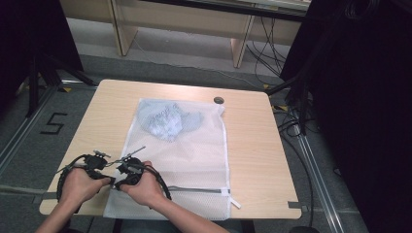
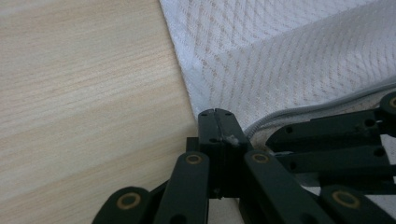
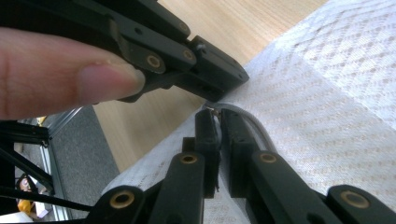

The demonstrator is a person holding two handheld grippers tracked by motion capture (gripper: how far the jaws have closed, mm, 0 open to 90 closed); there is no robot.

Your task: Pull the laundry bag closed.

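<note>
A white mesh laundry bag (image 1: 194,155) lies flat on the wooden table (image 1: 252,145), with a crumpled blue-grey garment (image 1: 167,121) inside its far end. A grey zipper (image 1: 194,189) runs along the near edge. Both grippers meet at the bag's near left corner. My left gripper (image 2: 215,114) is shut, pinching the bag's edge (image 2: 191,88) beside the zipper's end (image 2: 280,114). My right gripper (image 3: 214,114) faces it, jaws shut on a small metal piece at the zipper's end, apparently the zipper pull. The left gripper's tip (image 3: 219,77) sits just beyond, a thumb (image 3: 70,74) on its linkage.
A small dark round object (image 1: 218,100) lies near the table's far edge. A white tab (image 1: 235,203) hangs at the zipper's right end. Black stands and cables flank the table on the floor. Bare wood shows left and right of the bag.
</note>
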